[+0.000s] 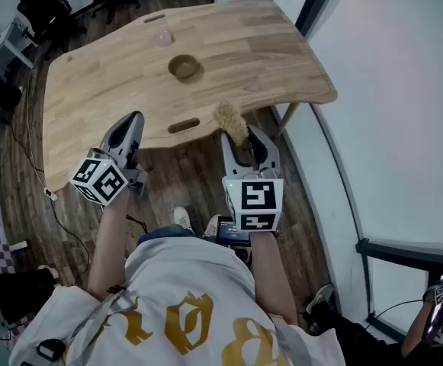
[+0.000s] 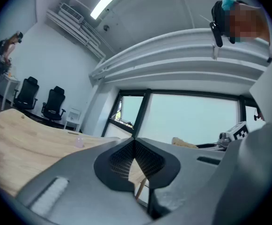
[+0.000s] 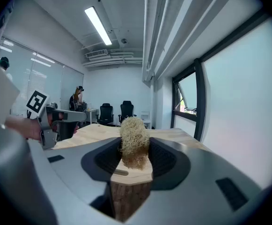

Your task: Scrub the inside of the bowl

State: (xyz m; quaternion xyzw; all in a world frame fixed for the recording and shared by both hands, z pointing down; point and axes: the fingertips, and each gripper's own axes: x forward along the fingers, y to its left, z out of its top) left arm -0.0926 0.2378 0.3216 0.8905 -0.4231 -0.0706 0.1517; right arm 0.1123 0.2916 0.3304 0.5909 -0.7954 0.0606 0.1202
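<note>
The brown bowl showed only in the head view, its inside too small to read. The pinkish object beyond it was unclear. The bowl sat mid-way across the wooden table, well apart from both grippers — the left gripper clenched empty, the right gripper grasping a fibrous scrubber.

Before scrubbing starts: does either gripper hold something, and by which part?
The right gripper pinches the fibrous scrubber by its lower end; the left gripper is shut, empty.
</note>
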